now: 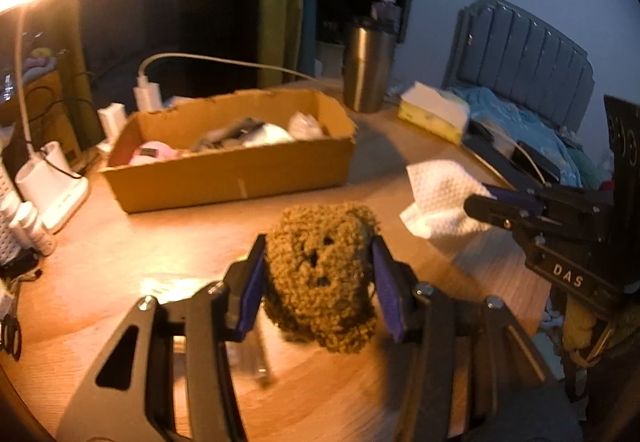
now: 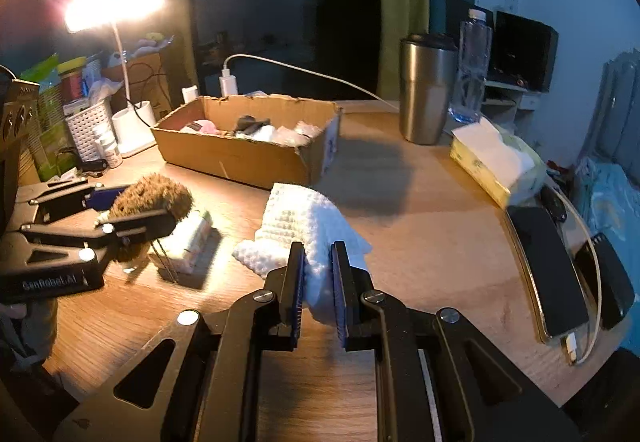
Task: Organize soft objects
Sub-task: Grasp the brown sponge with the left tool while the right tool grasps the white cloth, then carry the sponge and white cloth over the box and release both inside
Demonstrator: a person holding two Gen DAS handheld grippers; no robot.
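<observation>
My left gripper (image 1: 318, 246) is shut on a brown curly plush pouch (image 1: 322, 274), which hangs clear above the wooden desk (image 1: 120, 262). In the right wrist view that pouch (image 2: 154, 198) shows at the left between the left gripper's fingers (image 2: 136, 224). My right gripper (image 2: 318, 248) is shut on a white textured cloth (image 2: 308, 226), which droops toward the desk; the same cloth (image 1: 440, 198) appears at the right of the left wrist view. An open cardboard box (image 1: 232, 162) holding several soft items stands beyond both grippers.
A lit desk lamp (image 2: 116, 6) and white basket (image 2: 86, 128) stand at the left. A steel tumbler (image 2: 426, 90), a water bottle (image 2: 474, 66), a tissue pack (image 2: 492, 162) and phones (image 2: 548, 270) sit at the right. A small white pack (image 2: 192, 238) lies under the pouch.
</observation>
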